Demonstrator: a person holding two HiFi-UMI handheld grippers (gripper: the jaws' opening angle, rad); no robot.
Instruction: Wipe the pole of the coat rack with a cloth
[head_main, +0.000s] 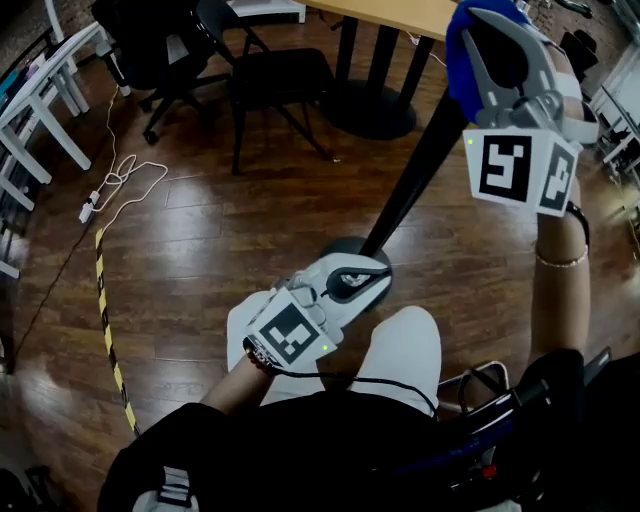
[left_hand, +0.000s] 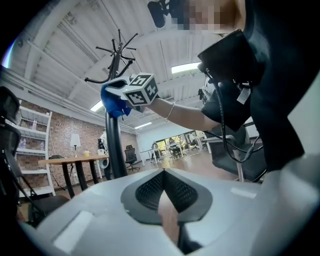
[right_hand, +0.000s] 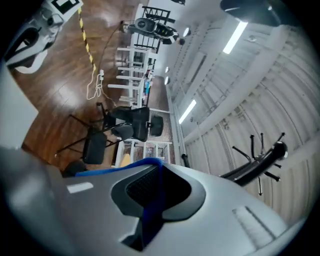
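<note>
Looking down in the head view, the right gripper (head_main: 495, 40) sits at the upper right of the frame, holding a blue cloth (head_main: 458, 60) against the black pole (head_main: 410, 180). The pole slants down to its round base (head_main: 345, 248) at centre. The left gripper (head_main: 352, 282) shows just below that base in the frame, above the person's knees. In the left gripper view its jaws are pressed together at the tips with nothing between them; the pole rises left of centre, with the cloth against it at upper left. In the right gripper view the jaws pinch a fold of the cloth, and the pole's hooked top shows at the right.
</note>
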